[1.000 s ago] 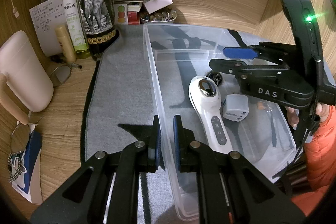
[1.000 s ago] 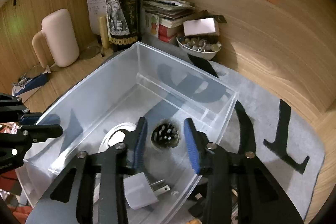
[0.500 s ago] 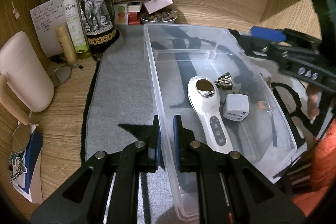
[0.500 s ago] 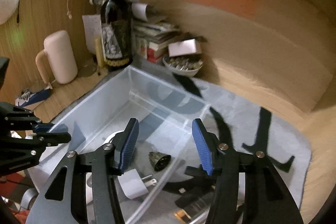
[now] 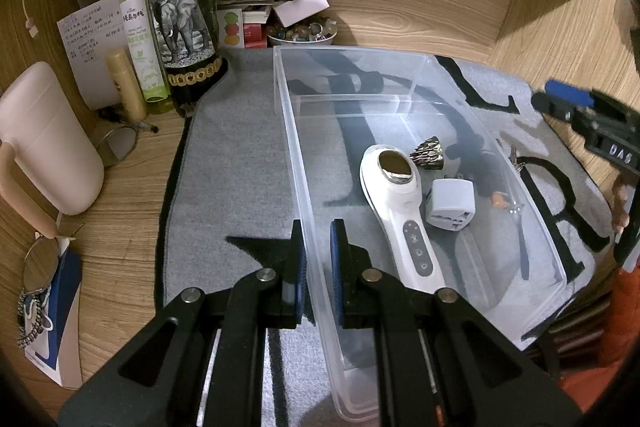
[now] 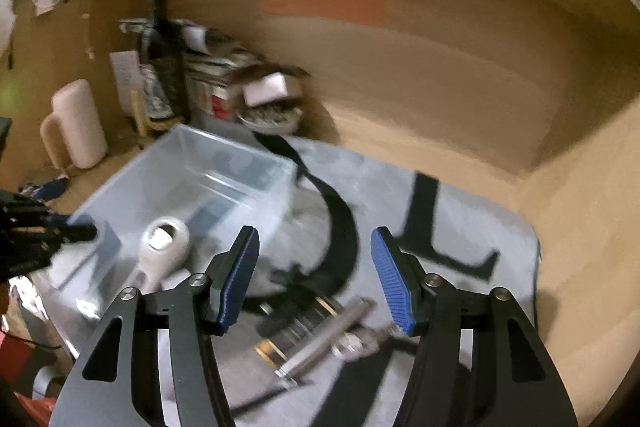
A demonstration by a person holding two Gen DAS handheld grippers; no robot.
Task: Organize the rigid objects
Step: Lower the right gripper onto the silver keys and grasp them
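Bin wall clamped between left tongs on the grey mat; massager, adapter and metal cone lie inside. Right tongs released, empty, above loose metal pieces just beside the bin. Judgement: steady the bin, centre on one piece before closing; blur hides detail.

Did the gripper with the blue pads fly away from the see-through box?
Yes. The right gripper has swung out of the clear bin toward the bare mat, and now hangs open over metal items lying beside the bin.
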